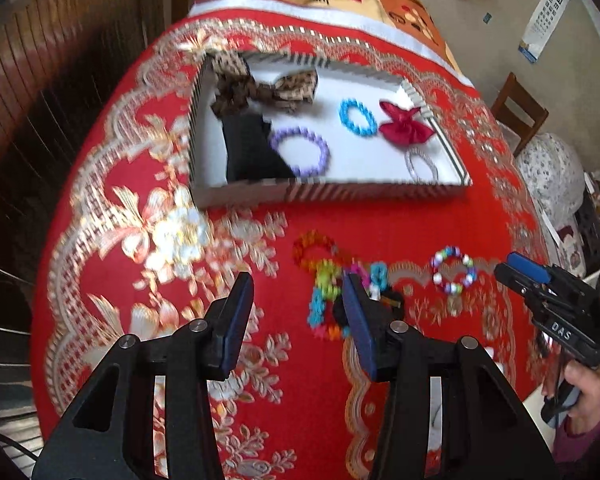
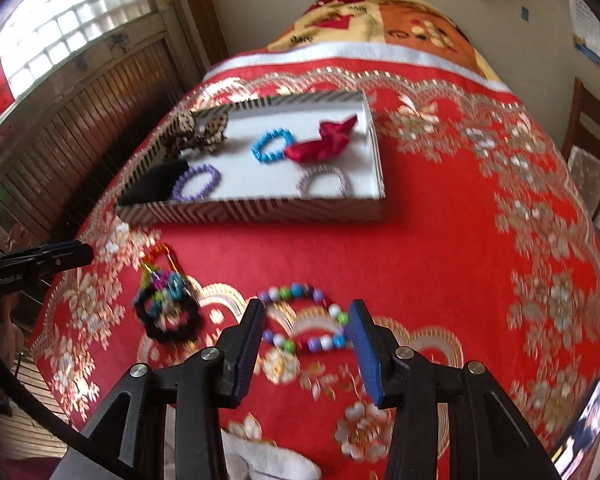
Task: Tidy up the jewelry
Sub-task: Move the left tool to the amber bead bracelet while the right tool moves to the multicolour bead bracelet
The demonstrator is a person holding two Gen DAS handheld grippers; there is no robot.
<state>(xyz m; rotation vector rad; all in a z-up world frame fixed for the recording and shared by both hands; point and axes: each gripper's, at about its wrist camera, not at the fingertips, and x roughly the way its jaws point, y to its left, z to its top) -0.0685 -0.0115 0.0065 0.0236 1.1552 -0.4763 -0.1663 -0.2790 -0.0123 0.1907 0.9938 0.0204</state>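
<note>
A striped tray (image 1: pixel 340 192) (image 2: pixel 260 212) on the red cloth holds a purple bracelet (image 1: pixel 300 152), a blue bracelet (image 1: pixel 358 118), a red bow (image 1: pixel 404 128), a silvery bracelet (image 1: pixel 422 164), a leopard-print bow (image 1: pixel 260 88) and a black item (image 1: pixel 252 152). In front of it lie a tangle of coloured bracelets (image 1: pixel 328 284) (image 2: pixel 166 304) and a multicoloured bead bracelet (image 1: pixel 454 276) (image 2: pixel 304 320). My left gripper (image 1: pixel 298 284) (image 2: pixel 76 252) hangs open just left of the tangle. My right gripper (image 2: pixel 306 306) (image 1: pixel 516 270) is open above the bead bracelet, which shows between its fingers, apart from them.
The red embroidered cloth (image 2: pixel 460 240) covers a rounded table. A wooden panelled wall (image 1: pixel 40 100) runs along the left. A wooden chair (image 1: pixel 518 108) stands at the right, and a patterned blanket (image 2: pixel 380 20) lies beyond the table's far edge.
</note>
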